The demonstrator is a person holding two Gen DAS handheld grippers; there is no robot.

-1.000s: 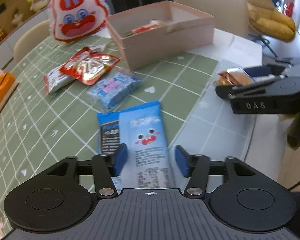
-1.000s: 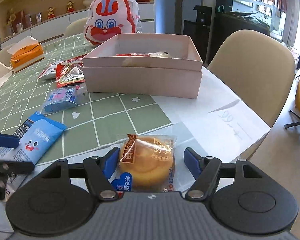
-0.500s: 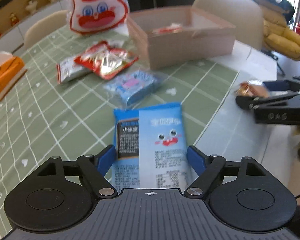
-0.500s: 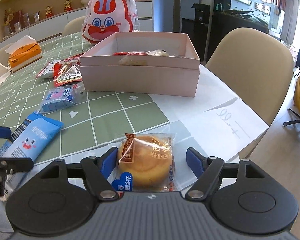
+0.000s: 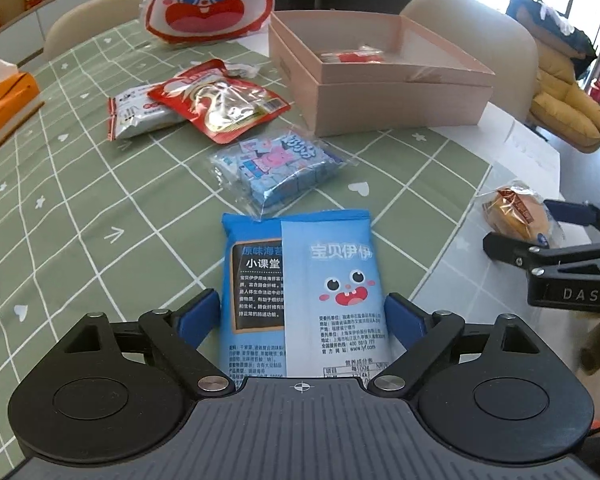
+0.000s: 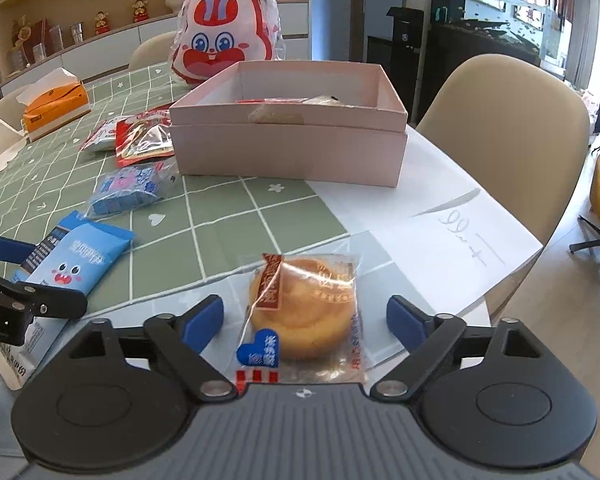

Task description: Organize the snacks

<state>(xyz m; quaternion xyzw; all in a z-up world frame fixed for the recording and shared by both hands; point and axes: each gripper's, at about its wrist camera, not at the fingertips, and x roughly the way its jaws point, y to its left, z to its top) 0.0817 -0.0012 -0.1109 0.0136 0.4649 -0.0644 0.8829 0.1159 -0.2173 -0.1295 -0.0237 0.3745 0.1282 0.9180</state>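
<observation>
Straddling the blue seaweed packet, the left claw had just spread wide; likewise the right claw around the wrapped cake; both needed centred, gentle squeezes.

Bare cloth fronts the box; packets apparently crowd its left.

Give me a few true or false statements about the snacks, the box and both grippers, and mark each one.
1. The pink box already has snacks inside. True.
2. The right gripper is clamped on the wrapped cake. False: its jaws have just been opening, and the cake lies between them untouched.
3. The left gripper straddles the blue cartoon-face packet. True.
4. The red foil pouch lies in the box. False: it lies on the green tablecloth.
</observation>
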